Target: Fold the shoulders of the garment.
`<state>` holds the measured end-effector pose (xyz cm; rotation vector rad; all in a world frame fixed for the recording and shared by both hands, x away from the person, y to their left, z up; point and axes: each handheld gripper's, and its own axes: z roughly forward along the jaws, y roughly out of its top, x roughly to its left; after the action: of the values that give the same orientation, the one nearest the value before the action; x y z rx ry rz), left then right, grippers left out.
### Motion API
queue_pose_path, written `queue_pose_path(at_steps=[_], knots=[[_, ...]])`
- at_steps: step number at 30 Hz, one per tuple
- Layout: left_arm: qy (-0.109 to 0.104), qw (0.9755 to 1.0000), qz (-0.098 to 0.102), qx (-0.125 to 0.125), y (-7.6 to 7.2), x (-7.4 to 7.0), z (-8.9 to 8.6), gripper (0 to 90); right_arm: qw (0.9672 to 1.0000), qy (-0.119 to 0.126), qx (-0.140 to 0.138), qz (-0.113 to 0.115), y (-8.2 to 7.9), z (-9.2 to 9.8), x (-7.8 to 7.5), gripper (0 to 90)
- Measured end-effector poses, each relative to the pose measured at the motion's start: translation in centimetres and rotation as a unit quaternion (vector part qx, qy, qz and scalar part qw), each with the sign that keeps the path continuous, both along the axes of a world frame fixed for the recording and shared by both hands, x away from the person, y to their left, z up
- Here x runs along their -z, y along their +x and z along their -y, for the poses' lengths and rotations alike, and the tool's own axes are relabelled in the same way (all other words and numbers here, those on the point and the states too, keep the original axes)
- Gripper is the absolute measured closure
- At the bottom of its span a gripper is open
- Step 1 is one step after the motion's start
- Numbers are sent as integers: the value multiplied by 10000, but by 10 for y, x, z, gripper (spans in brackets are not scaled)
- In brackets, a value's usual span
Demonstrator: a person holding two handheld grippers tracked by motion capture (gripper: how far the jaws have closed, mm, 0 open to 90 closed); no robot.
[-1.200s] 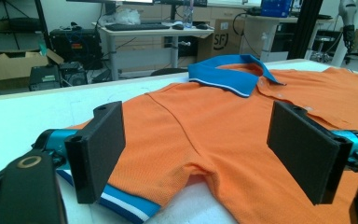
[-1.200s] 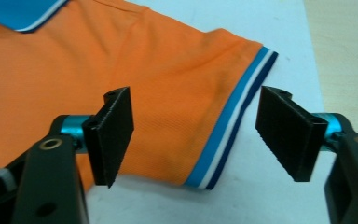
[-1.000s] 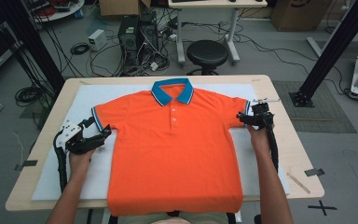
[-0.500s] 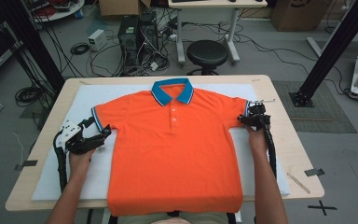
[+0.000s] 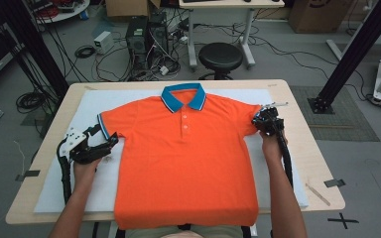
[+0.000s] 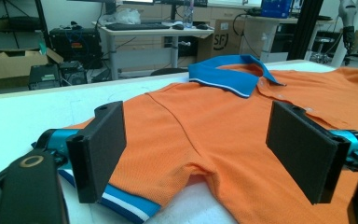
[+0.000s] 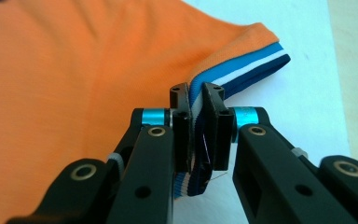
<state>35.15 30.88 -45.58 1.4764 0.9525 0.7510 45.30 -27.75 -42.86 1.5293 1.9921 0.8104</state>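
Note:
An orange polo shirt (image 5: 186, 158) with a blue collar (image 5: 183, 96) lies flat, front up, on a white mat. My right gripper (image 5: 259, 120) is at the shirt's right sleeve. Its jaws have just been closing, and in the right gripper view (image 7: 198, 116) they pinch the striped blue and white cuff (image 7: 256, 56). My left gripper (image 5: 106, 142) rests low on the mat at the left sleeve with its jaws wide apart. In the left gripper view (image 6: 200, 149) the sleeve and its cuff (image 6: 126, 205) lie between the pads (image 6: 100, 149), untouched.
The white mat (image 5: 99, 99) covers most of the wooden table (image 5: 305, 129). A thin stick (image 5: 317, 193) and a piece of tape (image 5: 336, 182) lie near the table's right edge. Beyond the far edge stand a black stool (image 5: 221, 57), computers and floor cables.
The right gripper's jaws have closed onto the right sleeve cuff. Both hands have stayed almost in place, and the shirt has not shifted.

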Motion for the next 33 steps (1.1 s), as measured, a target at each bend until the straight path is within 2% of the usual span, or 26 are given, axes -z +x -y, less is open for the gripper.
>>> queue_pose_path(at_steps=[5, 6, 7, 8, 9, 10, 12, 14, 16, 18, 20, 21, 22, 23, 24, 25, 27, 28, 29, 32, 33], knots=[[-4, 10000, -4, -5, 0, 0, 0, 203, 9993, -25, -358, 138, 0, -16, -14, 832], [-4, 10000, -4, -5, 0, 0, 0, 204, 9993, -25, -358, 138, 0, -16, -14, 832], [3, 10000, -22, 15, 1, 0, 0, 203, 9984, -42, -530, 180, 0, -26, -19, 832], [3, 10000, -22, 15, 1, 0, 0, 204, 9984, -42, -530, 180, 0, -26, -19, 832], [32, 10000, -58, 27, 1, 0, 0, 203, 9976, -54, -662, 190, 0, -37, -23, 831], [32, 10000, -58, 27, 1, 0, 0, 204, 9976, -54, -662, 190, 0, -37, -23, 831], [50, 10000, -58, 30, 1, 0, 1, 203, 9965, -68, -818, 140, 2, -50, -24, 831], [36, 10000, -61, 29, 1, 0, 1, 203, 9962, -40, -862, 132, 3, -53, -24, 831], [10, 10000, -69, 31, 1, 0, 0, 203, 9951, 47, -980, 67, 5, -63, -21, 831], [-2, 10000, -72, 32, 2, 0, 0, 203, 9937, 235, -1099, -6, 7, -69, -18, 830], [2, 10000, -78, 38, 2, 0, 0, 203, 9911, 393, -1272, -54, 8, -75, -15, 825], [5, 10000, -77, 40, 2, 0, 0, 203, 9887, 567, -1384, -50, 9, -77, -15, 802], [5, 10000, -77, 40, 2, 0, 0, 203, 9876, 690, -1411, -10, 9, -78, -15, 734], [1, 10000, -83, 36, 2, 0, 0, 203, 9876, 782, -1362, 56, 8, -80, -17, 665], [1, 10000, -83, 36, 2, 0, 0, 204, 9876, 782, -1362, 56, 8, -80, -17, 665], [8, 10000, -83, 39, 2, 0, 0, 203, 9899, 707, -1226, 87, 10, -83, -20, 583], [16, 10000, -84, 44, 2, 0, 0, 204, 9929, 329, -1143, 58, 12, -88, -21, 546], [16, 10000, -84, 44, 2, 0, 0, 203, 9929, 329, -1143, 58, 12, -88, -21, 546], [3, 10000, -83, 42, 2, 0, 0, 203, 9939, 37, -1103, 27, 14, -94, -20, 521], [-1, 10000, -88, 48, 2, 0, 0, 203, 9939, -144, -1077, -172, 18, -101, -11, 503], [-1, 10000, -88, 48, 2, 0, 0, 204, 9939, -144, -1077, -172, 18, -101, -11, 503]])
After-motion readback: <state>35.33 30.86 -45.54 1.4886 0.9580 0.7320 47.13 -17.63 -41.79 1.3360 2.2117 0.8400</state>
